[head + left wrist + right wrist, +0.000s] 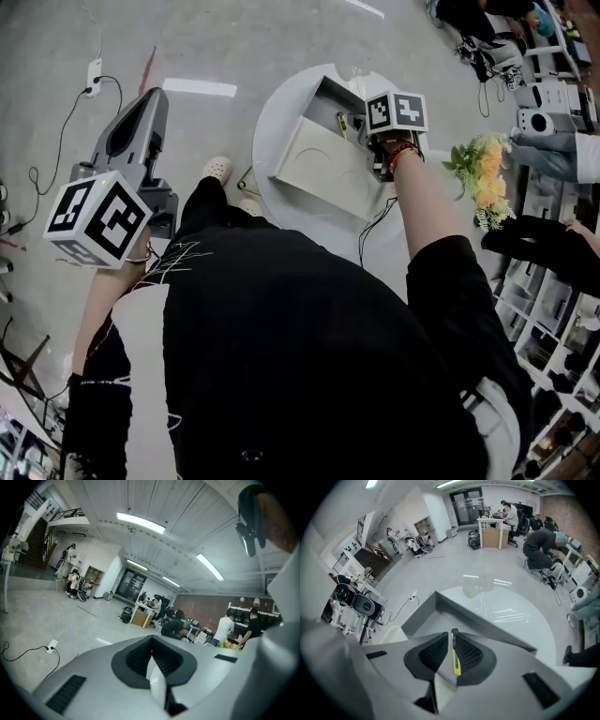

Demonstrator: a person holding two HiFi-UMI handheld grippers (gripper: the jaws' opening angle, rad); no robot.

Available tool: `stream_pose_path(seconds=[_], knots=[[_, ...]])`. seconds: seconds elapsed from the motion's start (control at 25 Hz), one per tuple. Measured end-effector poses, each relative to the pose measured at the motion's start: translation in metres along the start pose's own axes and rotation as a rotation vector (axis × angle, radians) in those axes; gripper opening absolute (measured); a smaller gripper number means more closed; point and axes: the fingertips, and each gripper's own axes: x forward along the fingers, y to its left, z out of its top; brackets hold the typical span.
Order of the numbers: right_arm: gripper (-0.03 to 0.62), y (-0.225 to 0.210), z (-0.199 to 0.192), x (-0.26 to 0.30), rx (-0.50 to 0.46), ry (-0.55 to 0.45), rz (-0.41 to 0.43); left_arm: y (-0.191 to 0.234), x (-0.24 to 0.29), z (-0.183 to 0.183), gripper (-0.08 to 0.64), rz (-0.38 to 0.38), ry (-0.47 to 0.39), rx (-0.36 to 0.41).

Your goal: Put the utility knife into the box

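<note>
The grey open box lies on a round white table. My right gripper reaches into the box from the right, shut on the yellow utility knife. In the right gripper view the knife shows as a thin yellow strip clamped edge-on between the black pads, with the right gripper just above the box's floor and near its far wall. My left gripper is held up at the left, away from the table. Seen in its own view, the left gripper is shut on nothing and points out across the room.
A bunch of yellow flowers stands right of the table, with shelves and another person's sleeve beyond. A power strip with cables lies on the floor at far left. People work at desks in the distance.
</note>
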Motion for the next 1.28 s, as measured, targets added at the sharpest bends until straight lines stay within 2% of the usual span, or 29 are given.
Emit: stream_pose_path(seconds=[0.2, 0.4, 0.6, 0.8, 1.08, 1.16, 1.28], knots=[[0.040, 0.013, 0.007, -0.025, 0.003, -0.094, 0.000, -0.022, 0.004, 0.002, 0.011, -0.044, -0.007, 0.018], [0.015, 0.023, 0.003, -0.049, 0.057, -0.204, -0.002, -0.041, 0.008, 0.001, 0.011, -0.083, -0.013, 0.026], [0.006, 0.040, 0.004, -0.075, 0.175, -0.345, 0.051, -0.056, 0.013, -0.001, 0.011, -0.115, -0.029, 0.029], [0.006, 0.074, 0.011, -0.116, 0.198, -0.490, 0.118, -0.081, 0.019, -0.001, 0.011, -0.161, -0.033, 0.038], [0.005, 0.112, 0.037, -0.204, 0.287, -0.799, 0.280, -0.124, 0.037, 0.012, 0.011, -0.277, -0.036, 0.082], [0.005, 0.113, 0.041, -0.230, 0.293, -0.881, 0.276, -0.135, 0.043, 0.015, 0.011, -0.311, -0.038, 0.100], [0.005, 0.111, 0.049, -0.264, 0.275, -0.992, 0.204, -0.150, 0.052, 0.024, 0.011, -0.372, -0.044, 0.148]])
